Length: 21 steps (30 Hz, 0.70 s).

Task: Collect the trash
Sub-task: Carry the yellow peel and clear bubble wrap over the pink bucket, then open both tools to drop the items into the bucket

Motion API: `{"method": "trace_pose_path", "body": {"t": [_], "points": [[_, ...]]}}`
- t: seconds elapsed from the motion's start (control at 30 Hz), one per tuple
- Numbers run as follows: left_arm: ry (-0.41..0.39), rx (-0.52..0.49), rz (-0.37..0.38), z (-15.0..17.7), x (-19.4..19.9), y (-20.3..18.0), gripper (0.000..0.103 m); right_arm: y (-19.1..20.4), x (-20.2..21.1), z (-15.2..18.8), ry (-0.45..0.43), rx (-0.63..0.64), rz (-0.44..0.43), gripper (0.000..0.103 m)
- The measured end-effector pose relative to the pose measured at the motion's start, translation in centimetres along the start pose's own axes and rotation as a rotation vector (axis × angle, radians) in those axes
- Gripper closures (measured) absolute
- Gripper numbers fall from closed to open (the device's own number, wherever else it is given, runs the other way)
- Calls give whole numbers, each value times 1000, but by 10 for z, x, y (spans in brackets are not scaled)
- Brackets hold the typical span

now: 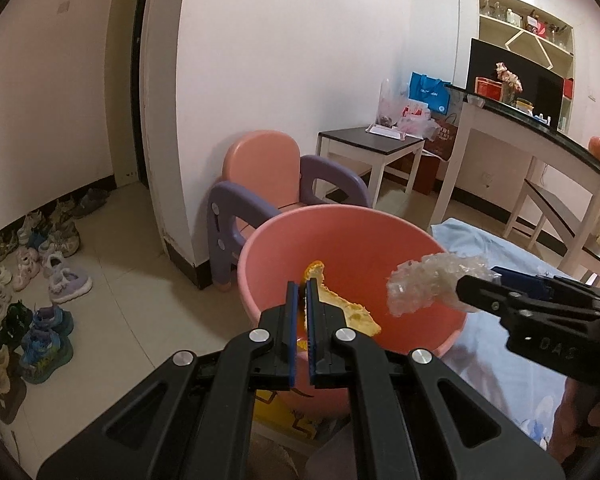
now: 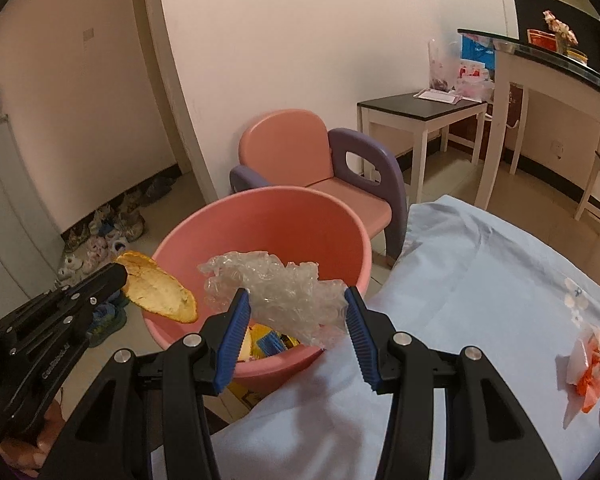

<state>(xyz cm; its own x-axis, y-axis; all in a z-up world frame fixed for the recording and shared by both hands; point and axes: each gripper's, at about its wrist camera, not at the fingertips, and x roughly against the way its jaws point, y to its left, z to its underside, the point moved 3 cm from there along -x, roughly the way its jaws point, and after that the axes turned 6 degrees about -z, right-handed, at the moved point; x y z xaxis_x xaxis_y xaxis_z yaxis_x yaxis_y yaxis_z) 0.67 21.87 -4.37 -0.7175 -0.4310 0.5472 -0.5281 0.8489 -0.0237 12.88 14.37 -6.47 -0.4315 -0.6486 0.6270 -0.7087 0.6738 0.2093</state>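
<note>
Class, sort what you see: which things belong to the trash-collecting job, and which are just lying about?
Job:
peel
bubble wrap
pink bin
left gripper
right gripper
wrapper

Lying about:
chair
shoes
side table

The pink bin [image 2: 352, 224] was smooth, matt plastic. The bubble wrap [image 2: 284, 292] was clear, crinkled, glossy film; the orange peel [image 2: 160, 292] showed a rough, pithy, dull inside. The grippers were matt black plastic with ribbed blue pads [image 2: 234, 330] and shiny metal pins. The bed sheet [image 2: 460, 280] was soft pale-blue cloth
</note>
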Motion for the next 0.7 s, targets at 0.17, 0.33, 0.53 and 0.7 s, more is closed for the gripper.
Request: {"method": "trace_pose_path", "body": {"t": [0.17,0.33,0.53,0.7], "points": [[15,17,2,3,-4,4,99,7,-13,3,26,23,9,54],[44,51,10,3,-8,10,99,8,-18,4,34,30,9,54],[71,91,28,5,-13,17,99,9,-24,5,42,30,3,53],[81,97,30,6,-14,18,97,8,-26,7,54,14,-21,48]]}}
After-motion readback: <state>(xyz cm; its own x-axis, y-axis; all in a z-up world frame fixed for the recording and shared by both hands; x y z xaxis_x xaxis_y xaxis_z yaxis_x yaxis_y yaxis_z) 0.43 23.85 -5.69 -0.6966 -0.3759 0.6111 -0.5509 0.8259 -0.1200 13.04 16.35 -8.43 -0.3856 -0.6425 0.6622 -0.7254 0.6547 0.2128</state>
